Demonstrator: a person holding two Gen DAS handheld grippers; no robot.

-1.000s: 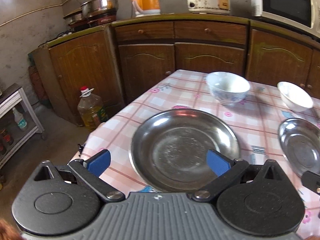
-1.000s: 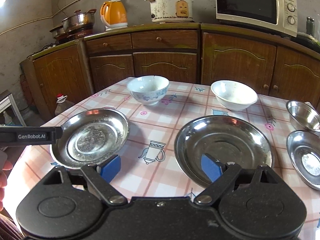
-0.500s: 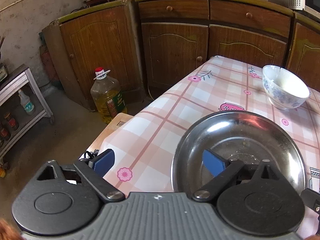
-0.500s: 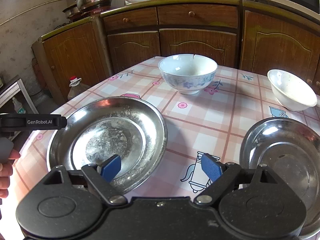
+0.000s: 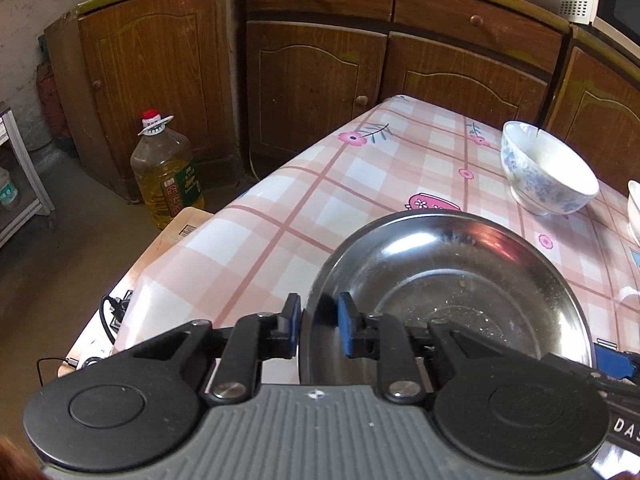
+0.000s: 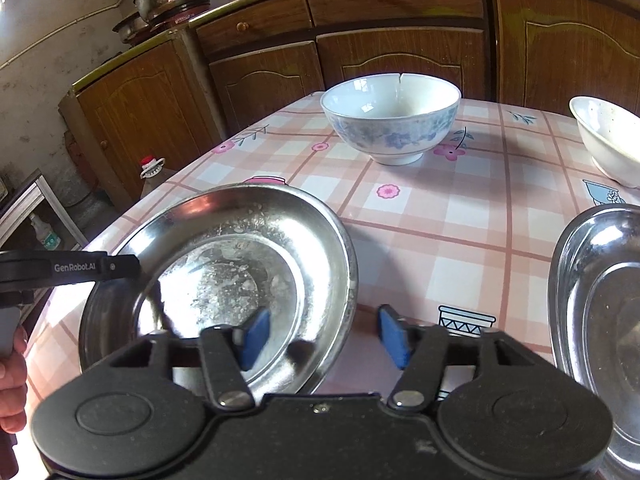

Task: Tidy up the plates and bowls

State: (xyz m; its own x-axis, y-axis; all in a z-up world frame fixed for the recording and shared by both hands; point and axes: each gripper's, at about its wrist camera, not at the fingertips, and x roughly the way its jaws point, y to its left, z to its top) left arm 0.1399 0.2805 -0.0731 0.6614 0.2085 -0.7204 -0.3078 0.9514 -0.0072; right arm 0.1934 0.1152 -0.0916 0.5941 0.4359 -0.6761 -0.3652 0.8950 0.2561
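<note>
A steel plate lies at the near left corner of the checked table. My left gripper is closing on the plate's left rim, one blue pad outside the wall and one inside, both against it. In the right wrist view the same steel plate has its right rim between the pads of my right gripper. Those jaws are closing but still stand wide, clear of the metal. A blue-flowered bowl and a plain white bowl stand further back.
A second steel plate lies to the right of the first. Past the table's left edge an oil bottle stands on the floor before wooden cabinets. A hand holds the left gripper's bar.
Both grippers have come down and in on the left steel plate. The left jaws went from wide open to closed on its left rim; the right jaws have narrowed around its right rim.
</note>
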